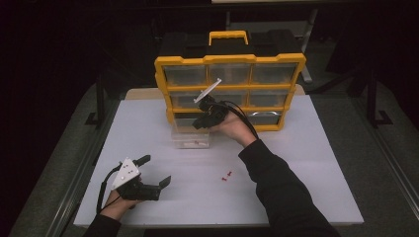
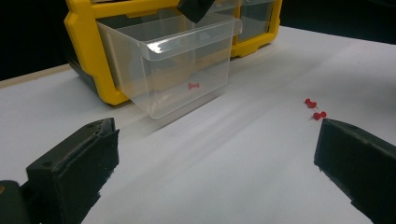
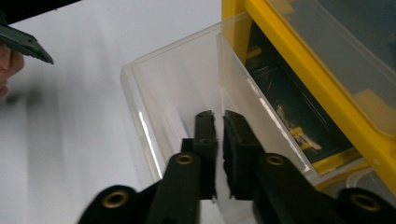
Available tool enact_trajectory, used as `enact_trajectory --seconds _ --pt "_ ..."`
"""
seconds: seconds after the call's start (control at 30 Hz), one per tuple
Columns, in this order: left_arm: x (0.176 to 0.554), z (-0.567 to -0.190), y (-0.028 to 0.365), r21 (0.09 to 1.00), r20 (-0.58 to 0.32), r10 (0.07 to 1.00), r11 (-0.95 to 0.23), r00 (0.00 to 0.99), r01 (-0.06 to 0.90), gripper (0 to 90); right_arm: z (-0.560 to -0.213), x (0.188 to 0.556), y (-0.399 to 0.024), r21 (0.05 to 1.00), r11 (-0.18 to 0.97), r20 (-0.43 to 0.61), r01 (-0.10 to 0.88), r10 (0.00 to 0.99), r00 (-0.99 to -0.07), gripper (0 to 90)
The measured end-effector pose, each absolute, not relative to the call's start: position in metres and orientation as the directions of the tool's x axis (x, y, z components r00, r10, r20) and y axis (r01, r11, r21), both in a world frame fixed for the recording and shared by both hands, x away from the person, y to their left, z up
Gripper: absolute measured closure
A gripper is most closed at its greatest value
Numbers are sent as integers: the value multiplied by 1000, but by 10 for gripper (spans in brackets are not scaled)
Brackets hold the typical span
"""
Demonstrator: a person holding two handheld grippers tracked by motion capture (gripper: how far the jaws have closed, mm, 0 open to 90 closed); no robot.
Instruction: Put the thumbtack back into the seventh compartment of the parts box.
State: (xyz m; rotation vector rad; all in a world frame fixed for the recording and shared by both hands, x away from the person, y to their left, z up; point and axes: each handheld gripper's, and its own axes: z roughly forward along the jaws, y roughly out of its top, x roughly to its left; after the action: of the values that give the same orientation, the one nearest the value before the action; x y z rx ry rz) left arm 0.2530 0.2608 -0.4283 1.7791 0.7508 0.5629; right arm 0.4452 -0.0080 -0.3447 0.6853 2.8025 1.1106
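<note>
My right gripper (image 3: 218, 122), jaws nearly closed on nothing, dips inside the clear drawer (image 3: 173, 88) pulled from the yellow organizer (image 1: 230, 89). My left gripper (image 2: 215, 168) rests open; its view shows a red pushpin (image 2: 194, 86) in the drawer.

R gripper (image 1: 200, 122) over clear drawer (image 1: 191, 138), yellow organizer (image 1: 230, 89), two red pins (image 1: 227, 176)

White table (image 1: 306, 163), yellow organizer (image 1: 230, 89), two red pushpins (image 1: 227, 176) (close together)
</note>
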Motion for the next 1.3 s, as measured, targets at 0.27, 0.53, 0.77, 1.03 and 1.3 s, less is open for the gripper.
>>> enact_trajectory --seconds 0.27,0.53,0.77,1.03,1.3 --pt "253 -428 261 949 10 726 -223 687 221 0 -337 440 -19 671 629 125 392 425 -897 894" --pt "253 -428 261 949 12 726 -224 688 220 0 -333 432 -35 685 624 110 377 423 -900 894" --pt "253 -429 261 949 13 726 -226 687 220 0 -334 428 -49 695 612 102 377 435 -895 894" --pt "253 -428 261 947 16 726 -231 688 222 0 -338 421 -62 694 604 112 392 448 -887 894" --pt "253 -429 261 948 13 726 -228 687 223 0 -343 411 -75 694 601 112 396 454 -884 888"
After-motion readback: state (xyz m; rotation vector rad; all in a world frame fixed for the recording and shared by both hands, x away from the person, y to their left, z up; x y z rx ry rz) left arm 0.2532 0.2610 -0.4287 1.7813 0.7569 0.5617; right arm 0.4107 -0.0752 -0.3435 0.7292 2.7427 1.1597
